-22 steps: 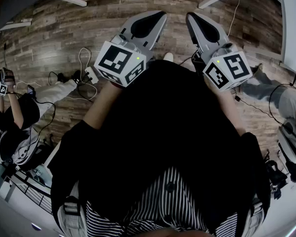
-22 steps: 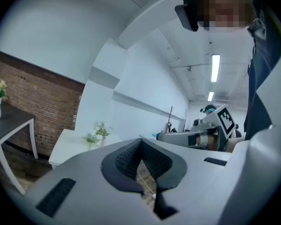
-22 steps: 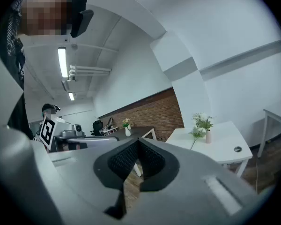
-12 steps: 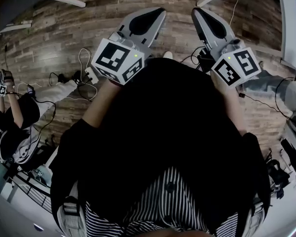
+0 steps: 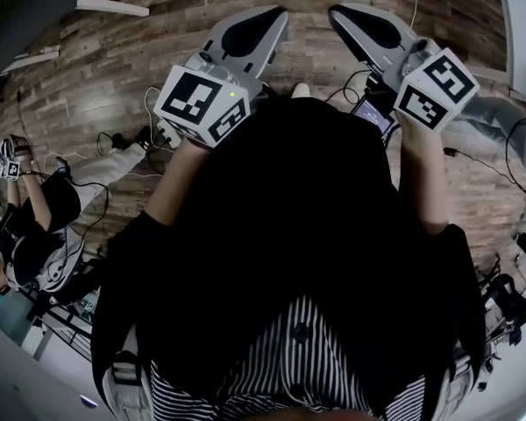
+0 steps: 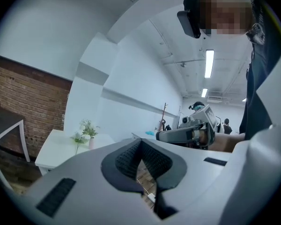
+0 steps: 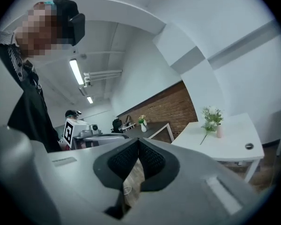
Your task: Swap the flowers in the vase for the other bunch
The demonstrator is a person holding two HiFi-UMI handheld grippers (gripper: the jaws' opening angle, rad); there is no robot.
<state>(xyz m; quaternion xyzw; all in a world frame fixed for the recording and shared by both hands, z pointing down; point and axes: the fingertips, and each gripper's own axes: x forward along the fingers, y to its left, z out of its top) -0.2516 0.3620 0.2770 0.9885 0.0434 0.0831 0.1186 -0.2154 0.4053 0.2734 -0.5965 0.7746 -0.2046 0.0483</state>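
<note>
Flowers [image 7: 211,115] stand in a small vase [image 7: 219,131] toward the far edge of a white tabletop [image 7: 234,146], well apart from both tools. Against the head view of a moment ago, the right gripper [image 7: 138,142] has swung outward and higher toward the picture's right edge, while the left gripper [image 6: 140,142] has shifted only a little. The plank floor [image 5: 88,77] beneath has slid too, so the person seems to be turning or walking rather than working. I read this as the approach: the swap has not begun, and the table must first be reached. Both pairs of jaws are clenched tip to tip with nothing between them, and will have to part before any stem can be taken. Much is hard to read. Vase and blooms are tiny in both gripper views. A thin sprig [image 7: 205,136] slanting toward the near edge beside the vase may be the other bunch or a drooping stem; I cannot tell which. A second vase of flowers [image 7: 141,122] on a dark table [image 7: 154,127] further off could equally be the replacement. In the head view the person's dark clothing fills the middle, and only white table legs [image 5: 105,7] show at the top edge.
</note>
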